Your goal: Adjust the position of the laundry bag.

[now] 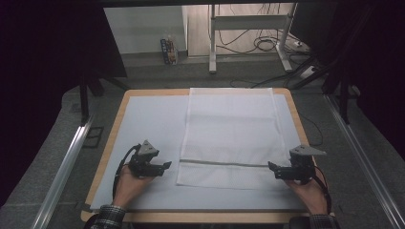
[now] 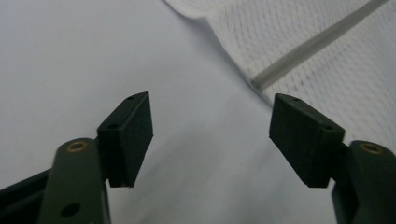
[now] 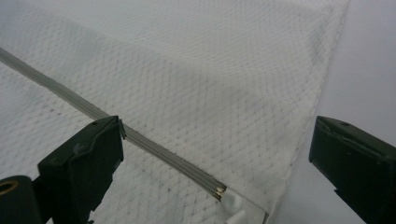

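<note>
Mesh laundry bag (image 1: 229,133) lies flat on the desk (image 1: 143,119), its far edge at the desk's back rim and its grey zipper (image 1: 222,163) running across near the person's end. Left gripper (image 1: 160,168) rests just beside the bag's left edge, jaws wide and empty, aimed at the zipper's end. Right gripper (image 1: 273,171) sits at the bag's right edge, jaws wide, straddling the white zipper pull (image 3: 232,205), probably lined up to grasp it. Bare desk flanks the bag's left side, leaving room to slide
</note>
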